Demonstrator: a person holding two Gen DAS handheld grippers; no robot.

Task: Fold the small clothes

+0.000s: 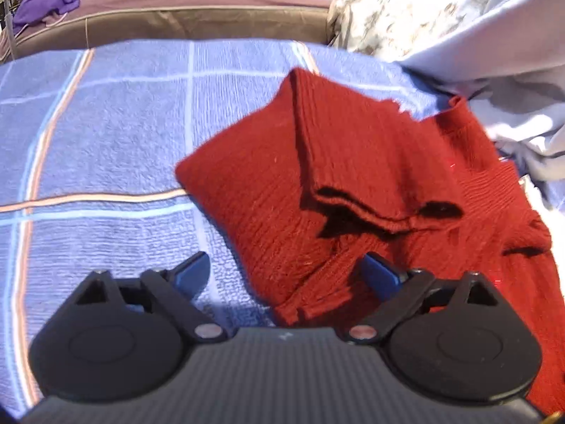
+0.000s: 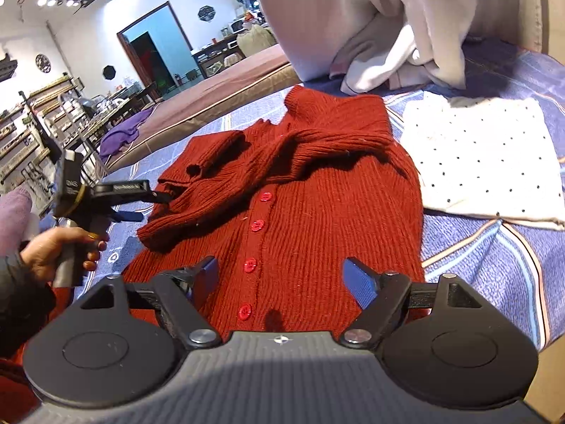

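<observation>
- we see a blue checked bedspread [image 1: 116,134] with pale and orange stripes covering the surface
- brown mattress [image 1: 197,17] lies beyond it, purple cloth [image 1: 53,1] bunched on its far-left end
- pale sheets [image 2: 406,35] heaped at the bedspread's far right
- doorway with blue frame [image 2: 159,42] in the back wall
- shelves [image 2: 24,134] with clutter at left, track lights [image 2: 53,0] overhead

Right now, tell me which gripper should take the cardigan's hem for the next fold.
Probably right. The right gripper hangs open directly over the red cardigan's buttoned lower part; the left gripper sits off at its sleeve-side edge.
</observation>
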